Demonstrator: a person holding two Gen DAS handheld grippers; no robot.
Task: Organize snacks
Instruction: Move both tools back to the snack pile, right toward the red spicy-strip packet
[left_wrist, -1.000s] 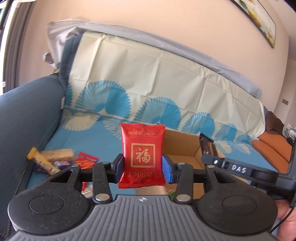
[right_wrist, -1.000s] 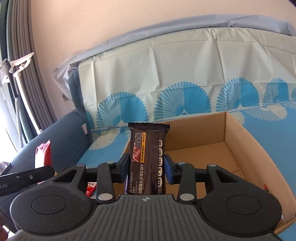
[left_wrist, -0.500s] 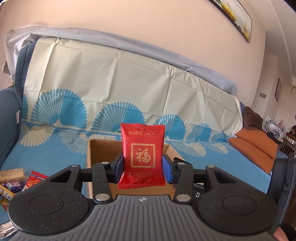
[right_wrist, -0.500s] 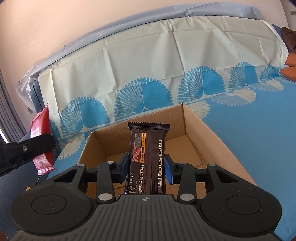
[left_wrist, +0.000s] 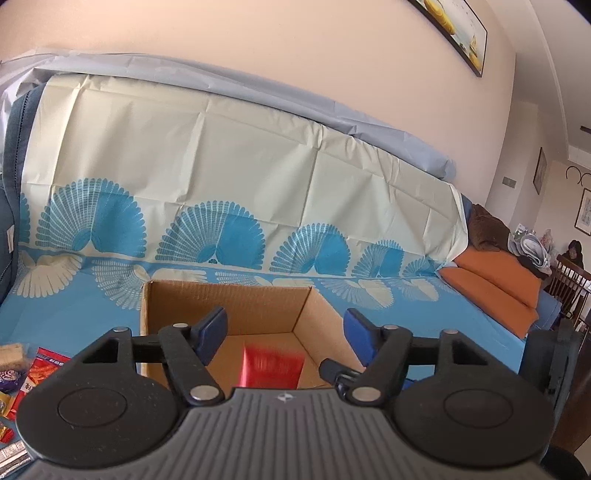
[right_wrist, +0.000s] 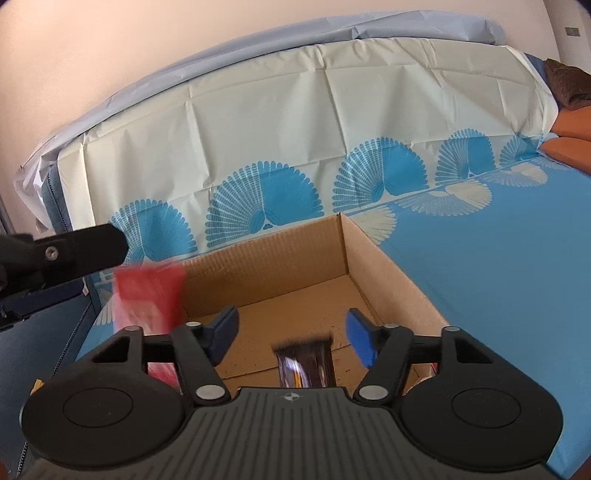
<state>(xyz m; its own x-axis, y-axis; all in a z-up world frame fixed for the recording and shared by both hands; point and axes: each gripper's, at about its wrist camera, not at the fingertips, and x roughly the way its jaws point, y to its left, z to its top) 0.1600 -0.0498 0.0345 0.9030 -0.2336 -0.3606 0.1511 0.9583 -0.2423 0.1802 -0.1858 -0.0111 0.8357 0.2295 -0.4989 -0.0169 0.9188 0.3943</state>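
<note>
Packet (left_wrist: 271, 367) over box (left_wrist: 225, 304) (blurred).

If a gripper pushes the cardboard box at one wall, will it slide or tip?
The cardboard box would probably slide: it looks low, wide and flat-bottomed. It seems light, holding few snacks, and the smooth blue sheet may let it skid easily.

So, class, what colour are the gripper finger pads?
Blue pads, clearest in the right wrist view.

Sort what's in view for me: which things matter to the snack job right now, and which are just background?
Job:
- cardboard box
- red packet, blurred, falling
- dark bar, blurred, falling
- loose snacks left of the box
- left gripper, right gripper, both open

Background:
- fan-print cover
- orange cushions
- wall picture
</note>
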